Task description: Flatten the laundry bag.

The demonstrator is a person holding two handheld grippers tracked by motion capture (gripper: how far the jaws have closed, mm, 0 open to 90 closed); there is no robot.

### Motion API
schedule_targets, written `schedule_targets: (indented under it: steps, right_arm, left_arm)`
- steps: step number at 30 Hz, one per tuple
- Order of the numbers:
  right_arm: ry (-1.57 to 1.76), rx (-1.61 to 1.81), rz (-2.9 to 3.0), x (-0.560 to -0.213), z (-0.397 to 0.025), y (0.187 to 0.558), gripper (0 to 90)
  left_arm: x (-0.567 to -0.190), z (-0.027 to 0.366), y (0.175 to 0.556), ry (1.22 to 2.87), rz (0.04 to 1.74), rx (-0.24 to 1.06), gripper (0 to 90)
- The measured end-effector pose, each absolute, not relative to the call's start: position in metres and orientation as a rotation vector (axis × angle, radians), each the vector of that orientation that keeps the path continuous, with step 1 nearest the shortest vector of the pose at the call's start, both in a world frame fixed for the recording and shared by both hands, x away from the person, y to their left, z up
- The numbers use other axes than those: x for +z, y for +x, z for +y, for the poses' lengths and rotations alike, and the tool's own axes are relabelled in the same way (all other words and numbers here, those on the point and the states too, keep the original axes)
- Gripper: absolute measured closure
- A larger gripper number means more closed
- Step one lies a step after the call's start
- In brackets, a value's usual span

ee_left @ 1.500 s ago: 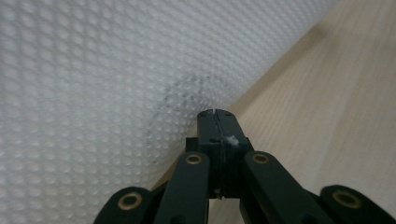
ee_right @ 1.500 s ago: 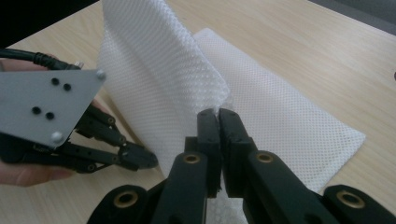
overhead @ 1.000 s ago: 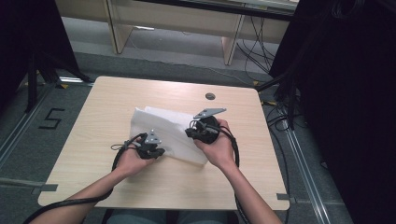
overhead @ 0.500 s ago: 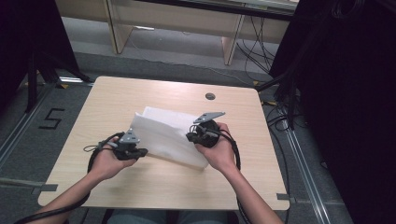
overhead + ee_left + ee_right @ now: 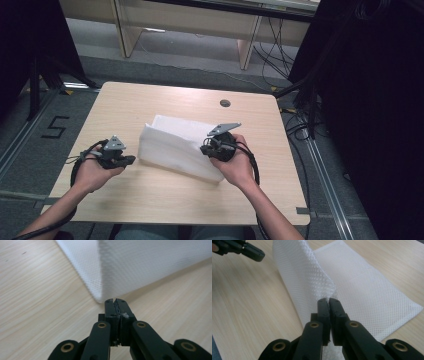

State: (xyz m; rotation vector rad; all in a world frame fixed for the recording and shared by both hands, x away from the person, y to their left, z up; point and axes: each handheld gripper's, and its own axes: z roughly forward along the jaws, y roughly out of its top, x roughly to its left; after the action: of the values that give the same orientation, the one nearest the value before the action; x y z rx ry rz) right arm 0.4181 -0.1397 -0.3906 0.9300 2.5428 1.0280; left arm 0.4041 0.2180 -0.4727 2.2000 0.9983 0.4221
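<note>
High view: one white mesh cloth (image 5: pixel 177 145) lies on the middle of the table (image 5: pixel 150 200), partly folded over itself. Two grippers are held over the table. The left gripper (image 5: pixel 131 160) sits just beside the cloth's left edge, apart from it. The right gripper (image 5: pixel 204 148) is on the cloth's right part, where a fold rises.

Left gripper view: the two jaws are pressed together with nothing between them; a small white fleck sits on one jaw. The cloth's (image 5: pixel 140 267) corner lies just ahead of the tips, not touched.

Right gripper view: the two jaws are closed on a raised fold of the cloth (image 5: pixel 372 292), which stands up from the tips and curls over; the rest lies flat on the table. The left gripper (image 5: pixel 260 255) shows at the top left, beside the cloth.
</note>
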Motion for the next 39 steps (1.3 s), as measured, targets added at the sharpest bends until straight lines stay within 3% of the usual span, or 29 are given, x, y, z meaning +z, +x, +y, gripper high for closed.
schedule_targets:
  steps: [17, 19, 39]
  right_arm:
    - [0.885, 1.014, 2.571, -0.394, -0.140, 0.403, 88.6]
    - [0.872, 1.008, 2.568, -0.396, -0.140, 0.402, 88.6]
    - [0.858, 1.010, 2.605, -0.411, -0.141, 0.382, 88.5]
  left_arm:
    - [-0.477, 0.228, 0.412, 2.087, 1.101, 0.480, 86.9]
    - [-0.475, 0.231, 0.412, 2.133, 1.074, 0.480, 86.6]
    - [-0.479, 0.229, 0.414, 2.055, 1.109, 0.470, 85.5]
